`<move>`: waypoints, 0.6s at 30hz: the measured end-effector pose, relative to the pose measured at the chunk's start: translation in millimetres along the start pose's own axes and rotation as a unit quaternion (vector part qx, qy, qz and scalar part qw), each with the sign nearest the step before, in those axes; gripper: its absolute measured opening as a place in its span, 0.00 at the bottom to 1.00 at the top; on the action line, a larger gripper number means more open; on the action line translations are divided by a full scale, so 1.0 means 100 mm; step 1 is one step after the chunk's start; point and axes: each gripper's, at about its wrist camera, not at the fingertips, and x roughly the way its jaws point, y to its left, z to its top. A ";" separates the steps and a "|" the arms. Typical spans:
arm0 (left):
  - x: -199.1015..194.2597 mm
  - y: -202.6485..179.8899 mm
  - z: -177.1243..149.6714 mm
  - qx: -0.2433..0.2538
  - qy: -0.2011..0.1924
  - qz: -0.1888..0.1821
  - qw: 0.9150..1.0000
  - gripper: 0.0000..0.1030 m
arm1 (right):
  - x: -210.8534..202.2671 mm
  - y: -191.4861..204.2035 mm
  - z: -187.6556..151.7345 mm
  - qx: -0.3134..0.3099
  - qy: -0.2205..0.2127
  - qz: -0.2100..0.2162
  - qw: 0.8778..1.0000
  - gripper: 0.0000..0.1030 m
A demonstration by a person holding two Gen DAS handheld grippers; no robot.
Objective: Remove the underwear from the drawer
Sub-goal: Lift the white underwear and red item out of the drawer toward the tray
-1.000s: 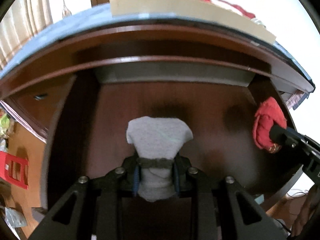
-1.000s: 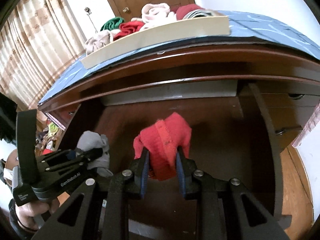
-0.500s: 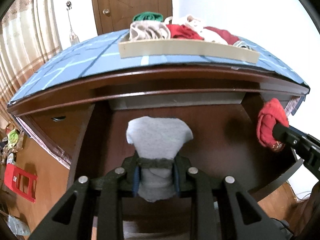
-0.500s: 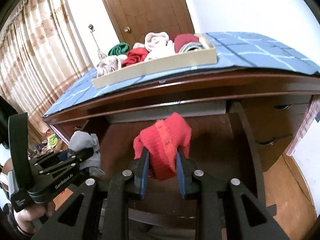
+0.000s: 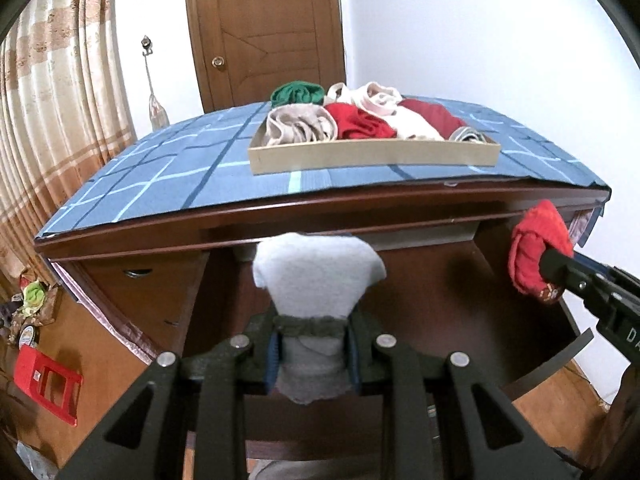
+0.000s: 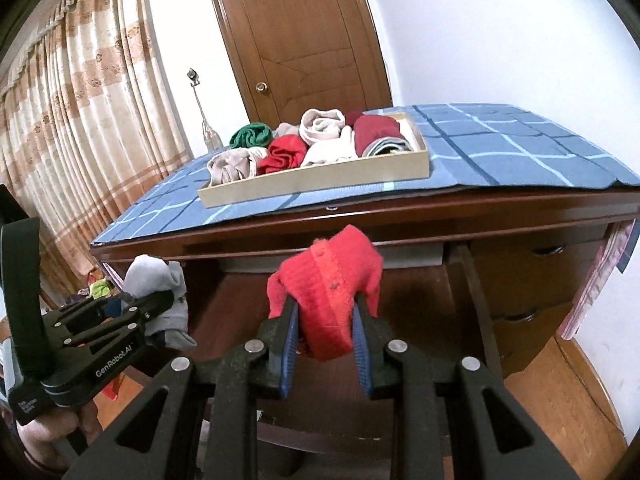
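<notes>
So both claws are loaded right now. The left gripper is clenched on a light grey piece of underwear, with the fabric bunched between the blue pads and fanning out above them, dead centre of the left wrist view. The right gripper is clenched the same way on a red piece of underwear, which sits in the middle of the right wrist view with a bit hanging down below the pads.

Each one also shows up in the other camera. In the left wrist view the red piece pokes in at the right edge, pinched at the tip of the black right gripper. In the right wrist view the grey piece is at the lower left, held in the left gripper, and a bit of the person's hand is visible under it at the bottom left corner.

Both garments are held up in front of the open drawer, dark brown wood inside, which fills the lower middle of both views. As far as I can see neither piece touches the drawer.

Above the drawer is the desk top with a blue checked cloth on it. A shallow tan tray sits on the cloth in the upper middle, packed with rolled underwear in green, beige, red, pinkish white and dark red. Behind that there's a brown wooden door, and striped beige curtains run down the left side.
</notes>
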 end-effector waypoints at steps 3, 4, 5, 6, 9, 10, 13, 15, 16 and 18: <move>-0.04 0.01 0.02 0.000 -0.007 0.000 1.000 0.24 | -0.02 -0.01 0.01 0.001 -0.005 -0.001 1.000 0.27; -0.06 0.01 0.04 0.000 -0.010 0.001 1.000 0.24 | -0.03 -0.01 0.02 0.002 -0.006 -0.001 1.000 0.27; -0.07 0.02 0.05 0.001 -0.013 0.001 1.000 0.24 | -0.03 -0.01 0.03 0.002 -0.007 -0.002 1.000 0.27; -0.09 0.02 0.06 0.000 -0.016 0.001 1.000 0.24 | -0.05 -0.01 0.03 0.003 -0.009 -0.001 1.000 0.27; -0.13 0.02 0.10 0.000 -0.025 0.000 1.000 0.24 | -0.08 -0.02 0.06 0.004 -0.016 -0.001 1.000 0.27; -0.15 0.02 0.11 0.000 -0.027 -0.001 1.000 0.24 | -0.09 -0.01 0.07 0.004 -0.017 -0.001 1.000 0.27; -0.20 0.02 0.15 0.000 -0.036 -0.003 0.999 0.24 | -0.14 0.00 0.11 0.002 -0.025 0.000 1.000 0.27; -0.22 0.01 0.17 0.001 -0.039 -0.003 0.999 0.24 | -0.17 0.01 0.13 0.000 -0.030 0.001 1.000 0.27; -0.23 0.01 0.19 0.001 -0.041 -0.002 0.999 0.24 | -0.19 0.02 0.14 -0.001 -0.033 0.001 0.999 0.27; -0.25 0.02 0.21 0.002 -0.045 -0.002 0.999 0.24 | -0.20 0.02 0.16 -0.003 -0.037 0.002 0.999 0.27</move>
